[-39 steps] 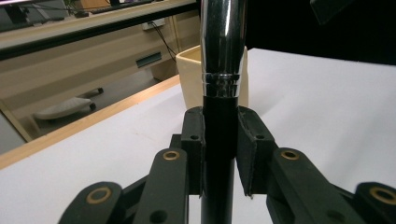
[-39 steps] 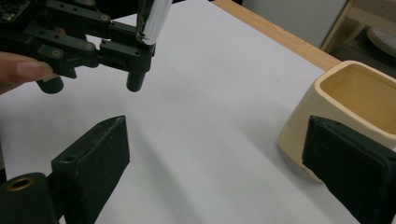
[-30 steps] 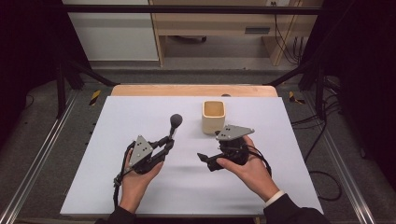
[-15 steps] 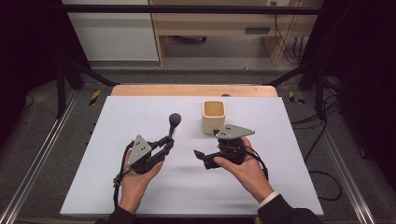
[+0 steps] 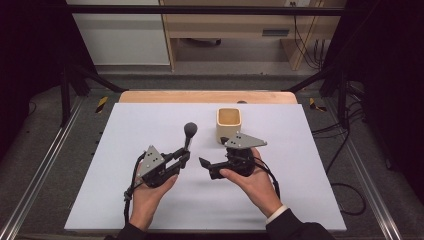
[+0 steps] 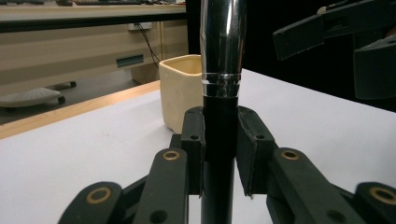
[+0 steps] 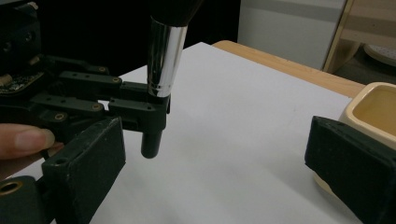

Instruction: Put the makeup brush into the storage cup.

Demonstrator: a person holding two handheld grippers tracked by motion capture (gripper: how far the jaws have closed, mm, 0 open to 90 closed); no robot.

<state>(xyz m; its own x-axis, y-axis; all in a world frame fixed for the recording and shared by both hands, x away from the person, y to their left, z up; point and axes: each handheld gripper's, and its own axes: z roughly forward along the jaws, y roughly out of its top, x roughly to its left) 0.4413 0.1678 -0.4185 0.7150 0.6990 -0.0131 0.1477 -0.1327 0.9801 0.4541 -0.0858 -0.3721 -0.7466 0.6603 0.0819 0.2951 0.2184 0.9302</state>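
A makeup brush (image 5: 189,132) with a black handle, chrome ferrule and dark round head stands nearly upright above the white table. My left gripper (image 5: 184,158) is shut on its black handle (image 6: 218,140), just below the ferrule (image 6: 223,56). In the right gripper view the brush (image 7: 163,60) hangs with its handle end a little above the table, held by the left gripper (image 7: 135,112). My right gripper (image 5: 214,152) points left toward the brush, open wide, with nothing between its jaws (image 7: 219,163). It also shows in the left gripper view as the right gripper (image 6: 336,32) at upper right.
A cream square cup (image 5: 230,124) stands behind the right gripper, near the table's far edge; it is the cup (image 6: 180,91) beyond the brush and the cup (image 7: 373,112) by the right jaw. The white table top (image 5: 125,125) has a wooden far rim.
The right gripper has shifted a little to the left, closer to the brush. The left gripper and the brush have stayed in place.
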